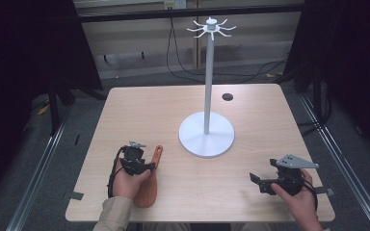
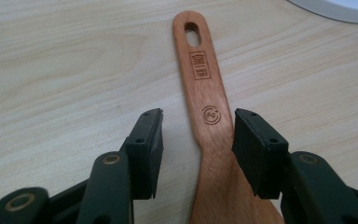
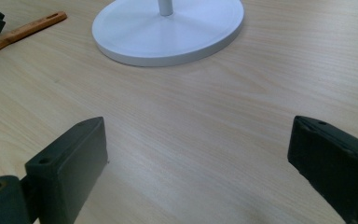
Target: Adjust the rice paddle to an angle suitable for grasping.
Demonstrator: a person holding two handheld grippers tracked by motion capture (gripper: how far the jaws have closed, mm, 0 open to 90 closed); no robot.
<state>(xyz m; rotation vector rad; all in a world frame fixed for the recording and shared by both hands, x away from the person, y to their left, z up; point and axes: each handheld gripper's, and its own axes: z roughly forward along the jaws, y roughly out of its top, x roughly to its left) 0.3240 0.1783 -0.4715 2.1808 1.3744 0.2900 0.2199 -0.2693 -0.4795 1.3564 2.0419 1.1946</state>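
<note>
High view: flat reddish-brown wooden spatula lies on pale wooden worktop, long axis front-to-back, slotted handle end pointing away toward white round-based hook stand. Left tool open, jaws straddling spatula neck. Right tool spread wide, empty, near front right.

Lab recording bay, black curtains, floor rails, trailing cables

Wooden spatula lay flat on the tabletop, front-left; slotted handle end pointed toward the white hanging stand, which stood upright mid-table.
</note>
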